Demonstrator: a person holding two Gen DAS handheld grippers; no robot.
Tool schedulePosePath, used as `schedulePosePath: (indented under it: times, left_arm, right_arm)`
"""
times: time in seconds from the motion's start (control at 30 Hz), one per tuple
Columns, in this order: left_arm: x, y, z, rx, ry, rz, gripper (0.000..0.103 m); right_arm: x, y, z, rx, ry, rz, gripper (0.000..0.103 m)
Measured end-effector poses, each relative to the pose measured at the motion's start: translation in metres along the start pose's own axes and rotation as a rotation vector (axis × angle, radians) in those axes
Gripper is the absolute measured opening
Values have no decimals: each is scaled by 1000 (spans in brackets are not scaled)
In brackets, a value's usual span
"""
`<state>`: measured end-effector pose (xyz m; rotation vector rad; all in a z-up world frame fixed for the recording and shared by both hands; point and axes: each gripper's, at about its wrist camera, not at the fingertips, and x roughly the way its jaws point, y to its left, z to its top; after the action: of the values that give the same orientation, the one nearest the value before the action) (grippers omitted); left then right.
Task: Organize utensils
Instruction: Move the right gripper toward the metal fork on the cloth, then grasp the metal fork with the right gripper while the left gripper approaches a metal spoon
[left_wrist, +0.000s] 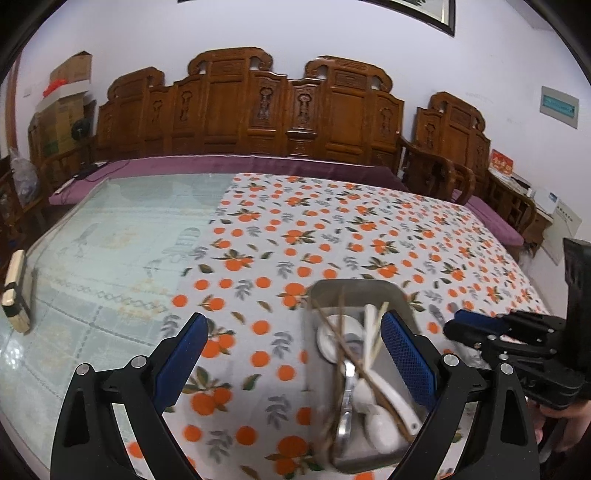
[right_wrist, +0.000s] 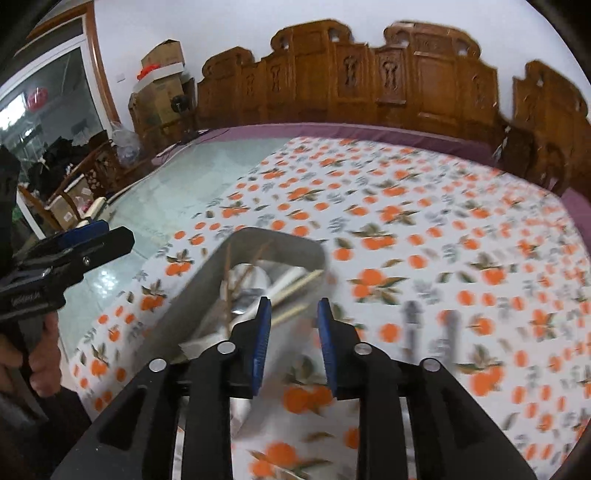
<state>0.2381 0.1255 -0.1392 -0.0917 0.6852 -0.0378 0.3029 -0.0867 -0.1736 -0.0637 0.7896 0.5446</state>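
A metal tray (left_wrist: 354, 291) sits on a tabletop (left_wrist: 122, 236) covered partly by a white cloth printed with oranges (left_wrist: 332, 229). Inside the tray lie white spoons (left_wrist: 384, 410), a metal spoon (left_wrist: 347, 398), and several thin wooden chopsticks (left_wrist: 340, 332), all piled loosely and crossing one another.

The left gripper (left_wrist: 291, 354) has its blue-padded jaws spread wide, with nothing between them but cloth and the near left part of the tray. The tray's contents lie just inside the right-hand jaw; whether that jaw touches the tray cannot be told.

The right gripper (right_wrist: 293, 332) has its jaws parted a moderate way, and nothing is pinched between them. In its own view the tray (right_wrist: 258, 240) lies ahead and to the left of the jaws, with its near corner hidden behind the left-hand jaw. Two blurred dark utensils (right_wrist: 410, 321) lie on the cloth to the right of these jaws, outside the tray; their kind cannot be made out.

In the left view, the right gripper (left_wrist: 476, 326) shows at the right edge, beside the tray. A carved wooden bench (left_wrist: 251, 107) stands beyond the tabletop.
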Motion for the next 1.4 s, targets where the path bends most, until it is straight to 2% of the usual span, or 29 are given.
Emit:
schedulePosePath:
  times: [0.1, 0.17, 0.27, 0.57, 0.8, 0.9, 1.0, 1.03, 1.1, 1.3, 1.4]
  left_arm:
    - [0, -18, 0, 37, -7, -16, 91]
    - [1, -28, -1, 50, -6, -26, 91]
    - [4, -43, -2, 74, 2, -44, 91]
    - [11, -85, -12, 124, 14, -85, 91]
    - [13, -114, -23, 193, 17, -98, 91]
    - [14, -119, -26, 206, 24, -103, 91]
    - [14, -123, -28, 216, 26, -107, 91]
    - [14, -124, -29, 220, 27, -107, 91]
    - [16, -126, -31, 227, 35, -106, 91]
    - [17, -128, -32, 234, 42, -107, 91]
    - [16, -132, -33, 240, 44, -108, 91]
  right_arm:
    - [-18, -17, -7, -18, -15, -47, 42]
    - [-28, -29, -13, -28, -23, -86, 55]
    - [-41, -47, -23, -31, -25, -139, 61]
    - [-50, -108, -56, 34, 23, -226, 61]
    - [-27, -117, -74, 57, 77, -206, 61]
    - [-12, -115, -77, 44, 103, -194, 56]
    - [3, -112, -73, 31, 123, -176, 46]
    - [7, -111, -72, 28, 129, -166, 40]
    - [16, -110, -69, 26, 150, -140, 37]
    - [28, -100, -69, -59, 207, -182, 29]
    - [25, -103, -70, -59, 233, -172, 18]
